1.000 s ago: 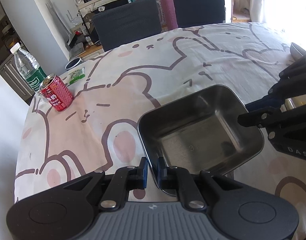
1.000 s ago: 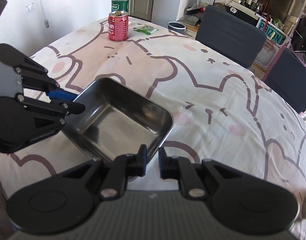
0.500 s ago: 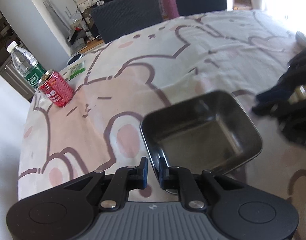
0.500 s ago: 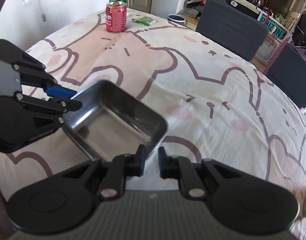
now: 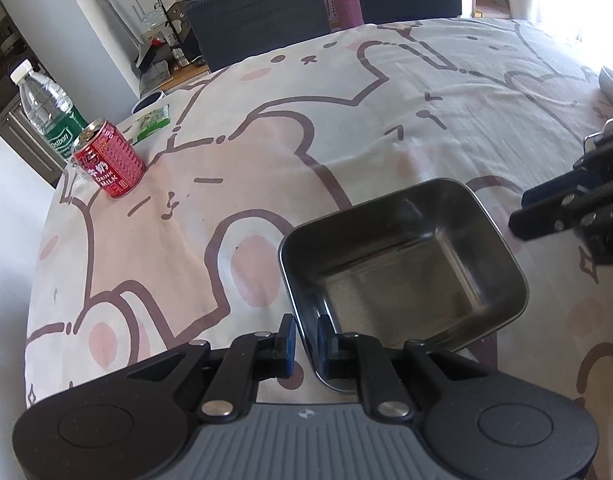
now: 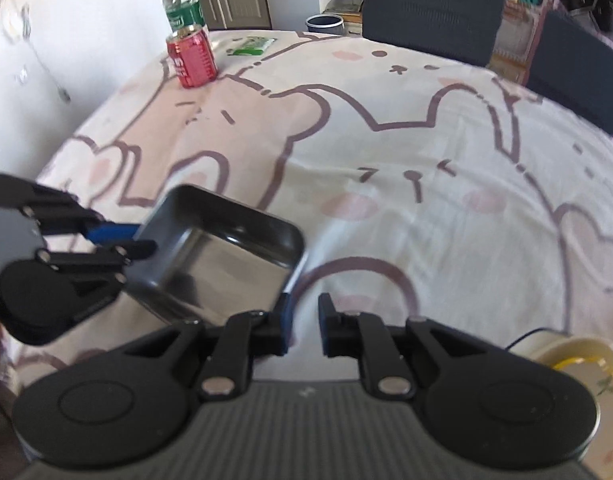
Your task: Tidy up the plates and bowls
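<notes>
A square steel bowl [image 5: 402, 264] is held a little above the bunny-print tablecloth. My left gripper [image 5: 305, 340] is shut on its near rim; the same grip shows in the right wrist view [image 6: 118, 240] at the bowl's [image 6: 222, 256] left side. My right gripper [image 6: 304, 322] has its jaws a little apart and holds nothing; it sits just off the bowl's right corner. It appears at the right edge of the left wrist view [image 5: 562, 208]. A cream bowl [image 6: 582, 372] sits at the lower right.
A red milk can [image 5: 108, 164] and a water bottle [image 5: 46, 114] stand at the table's far left, with a green packet [image 5: 150, 120] beside them. Two dark chairs [image 5: 258, 12] line the far edge. A steel dish rim [image 5: 612, 88] shows at the right.
My right gripper has let go of the bowl's rim and pulled away to the right. My left gripper keeps hold of the bowl, which has shifted left.
</notes>
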`<state>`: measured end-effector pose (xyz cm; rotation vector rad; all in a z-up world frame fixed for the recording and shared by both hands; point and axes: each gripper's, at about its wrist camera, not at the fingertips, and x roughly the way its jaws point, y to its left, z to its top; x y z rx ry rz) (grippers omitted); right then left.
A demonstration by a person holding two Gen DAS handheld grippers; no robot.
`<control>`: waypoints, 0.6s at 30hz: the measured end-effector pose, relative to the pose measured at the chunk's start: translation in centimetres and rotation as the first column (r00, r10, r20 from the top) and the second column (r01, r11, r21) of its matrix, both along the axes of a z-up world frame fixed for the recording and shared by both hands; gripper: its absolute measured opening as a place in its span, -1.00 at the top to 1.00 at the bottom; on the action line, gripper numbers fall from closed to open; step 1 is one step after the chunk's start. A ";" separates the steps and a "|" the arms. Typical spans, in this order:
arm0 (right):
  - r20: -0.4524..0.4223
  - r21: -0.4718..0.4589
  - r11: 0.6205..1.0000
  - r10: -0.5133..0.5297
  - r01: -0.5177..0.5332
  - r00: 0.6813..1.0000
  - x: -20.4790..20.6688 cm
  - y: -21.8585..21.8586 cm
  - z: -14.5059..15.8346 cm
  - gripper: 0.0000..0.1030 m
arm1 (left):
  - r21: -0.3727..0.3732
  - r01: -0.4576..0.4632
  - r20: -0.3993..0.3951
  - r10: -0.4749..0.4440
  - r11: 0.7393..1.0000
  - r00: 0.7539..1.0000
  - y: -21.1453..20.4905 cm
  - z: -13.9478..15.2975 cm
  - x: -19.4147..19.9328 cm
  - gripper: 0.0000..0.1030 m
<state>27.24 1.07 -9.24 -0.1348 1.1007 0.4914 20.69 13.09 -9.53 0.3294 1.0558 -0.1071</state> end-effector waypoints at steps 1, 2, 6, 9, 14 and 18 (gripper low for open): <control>-0.005 0.009 1.000 -0.006 0.006 1.000 -0.1 0.1 0.0 0.49 | -0.005 -0.001 -0.001 0.001 1.000 1.000 0.1 0.1 0.0 0.72; -0.006 0.008 1.000 -0.006 0.006 1.000 -0.1 0.2 0.0 0.40 | -0.010 -0.002 0.001 0.002 1.000 1.000 0.1 0.2 -0.1 0.72; 0.010 0.006 1.000 0.005 -0.005 1.000 -0.2 0.6 0.2 0.23 | -0.039 -0.010 0.013 0.011 0.999 1.000 0.5 0.8 -0.3 0.72; 0.011 0.011 1.000 0.006 -0.006 1.000 -0.2 0.6 0.1 0.14 | -0.062 -0.013 0.024 0.015 0.998 1.000 0.6 1.3 -0.4 0.72; 0.012 0.019 1.000 0.010 -0.010 1.000 -0.2 0.7 0.0 -0.07 | -0.090 -0.011 0.021 0.013 0.996 1.000 0.5 1.8 -0.6 0.69; 0.020 0.026 1.000 0.003 -0.003 1.000 -0.3 0.6 0.1 -0.29 | -0.093 -0.010 0.021 0.012 0.996 1.000 0.4 2.0 -0.9 0.49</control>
